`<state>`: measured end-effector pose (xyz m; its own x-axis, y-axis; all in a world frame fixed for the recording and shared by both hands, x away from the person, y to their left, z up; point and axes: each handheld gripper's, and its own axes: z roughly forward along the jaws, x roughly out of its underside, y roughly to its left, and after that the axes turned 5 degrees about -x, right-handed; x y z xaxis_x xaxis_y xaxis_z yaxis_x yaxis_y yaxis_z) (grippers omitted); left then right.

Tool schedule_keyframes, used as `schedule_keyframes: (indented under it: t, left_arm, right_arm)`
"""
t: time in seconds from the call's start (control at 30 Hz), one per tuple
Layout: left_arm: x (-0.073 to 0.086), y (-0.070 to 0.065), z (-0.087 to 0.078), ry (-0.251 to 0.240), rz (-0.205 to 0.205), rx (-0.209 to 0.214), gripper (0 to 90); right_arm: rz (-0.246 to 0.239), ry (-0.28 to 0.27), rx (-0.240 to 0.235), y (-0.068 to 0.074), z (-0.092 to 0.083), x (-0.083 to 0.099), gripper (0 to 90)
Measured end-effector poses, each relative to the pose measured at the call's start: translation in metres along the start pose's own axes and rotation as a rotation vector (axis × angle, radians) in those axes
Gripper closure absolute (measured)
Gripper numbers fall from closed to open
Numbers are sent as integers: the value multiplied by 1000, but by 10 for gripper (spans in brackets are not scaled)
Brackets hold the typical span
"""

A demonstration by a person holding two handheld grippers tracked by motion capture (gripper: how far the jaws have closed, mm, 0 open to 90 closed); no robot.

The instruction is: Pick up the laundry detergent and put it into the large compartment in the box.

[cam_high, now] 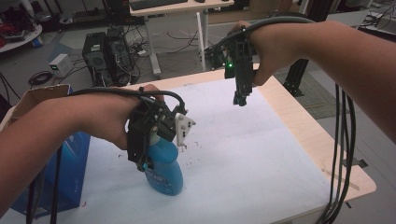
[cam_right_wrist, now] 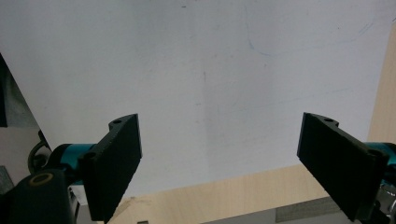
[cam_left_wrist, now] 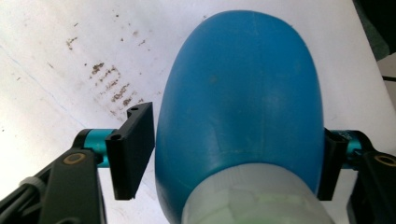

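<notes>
A blue plastic bottle (cam_high: pixel 163 173) stands on the white sheet (cam_high: pixel 243 149) covering the table, near its left front. My left gripper (cam_high: pixel 152 163) reaches down over it. In the left gripper view the bottle's round blue body (cam_left_wrist: pixel 238 102) and pale neck collar (cam_left_wrist: pixel 252 198) sit between the two black pads (cam_left_wrist: pixel 133 149), which press against both of its sides. My right gripper (cam_high: pixel 240 99) hangs above the far edge of the table, pointing down. In the right gripper view its jaws stand wide apart (cam_right_wrist: pixel 229 163) with nothing but white sheet between them.
Brown specks (cam_left_wrist: pixel 112 88) dot the sheet beside the bottle. A blue box (cam_high: pixel 70 172) and an open cardboard box (cam_high: pixel 32 98) stand at the table's left. Black cables (cam_high: pixel 343 154) hang past the right edge. Computer towers (cam_high: pixel 107 56) stand on the floor behind.
</notes>
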<state>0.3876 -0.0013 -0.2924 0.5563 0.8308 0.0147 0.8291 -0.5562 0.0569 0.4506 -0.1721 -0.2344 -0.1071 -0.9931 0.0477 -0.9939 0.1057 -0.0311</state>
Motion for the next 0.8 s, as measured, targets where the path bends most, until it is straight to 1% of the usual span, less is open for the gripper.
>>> schedule_keyframes:
  t: [0.07, 0.13, 0.17, 0.2, 0.23, 0.27, 0.3, 0.33, 0.43, 0.47, 0.57, 0.63, 0.67, 0.7, 0.8]
  left_arm:
    - [-1, 0, 0, 6, -1, -1, 301]
    - [-1, 0, 1, 3, 2, 9, 310]
    - [-1, 0, 1, 3, 2, 9, 333]
    - [-1, 0, 0, -3, 4, 26, 333]
    - [-1, -1, 1, -12, -4, 33, 374]
    - [-1, 0, 0, -1, 5, 29, 374]
    - [-1, -1, 1, -8, -8, 32, 374]
    - [-1, -1, 1, -10, -11, 31, 374]
    - [-1, -2, 0, -2, -4, 23, 375]
    - [-1, -3, 0, -7, -12, 18, 377]
    - [-1, -4, 0, -1, -12, 16, 380]
    - [-2, -4, 0, 5, -36, 18, 381]
    - [-3, -5, -1, 7, -37, 19, 382]
    - [-3, -6, -2, 1, -45, 25, 382]
    - [-3, -7, -4, -11, -51, 34, 382]
  right_arm:
    - [2, 3, 1, 0, 0, 0, 130]
    - [1, 1, 1, 0, 0, 0, 130]
    - [1, 1, 1, 0, 0, 0, 130]
    - [1, 0, 1, 0, 0, 0, 130]
    - [-1, -1, 3, -1, 0, -1, 130]
    - [-1, -1, 3, -1, 0, -1, 130]
    - [1, 1, 0, -1, 0, 0, 130]
    - [-5, 0, 2, -2, 1, 0, 130]
    - [2, 2, 0, -2, 1, -1, 130]
    - [4, 2, 0, -2, 2, -1, 130]
    - [1, 7, 0, -2, 3, -2, 130]
    - [2, 8, -1, -2, 3, -2, 130]
    - [0, 9, -1, -2, 4, -3, 130]
    - [-1, 10, -2, -2, 4, -3, 130]
    - [0, 12, -1, -2, 4, -4, 130]
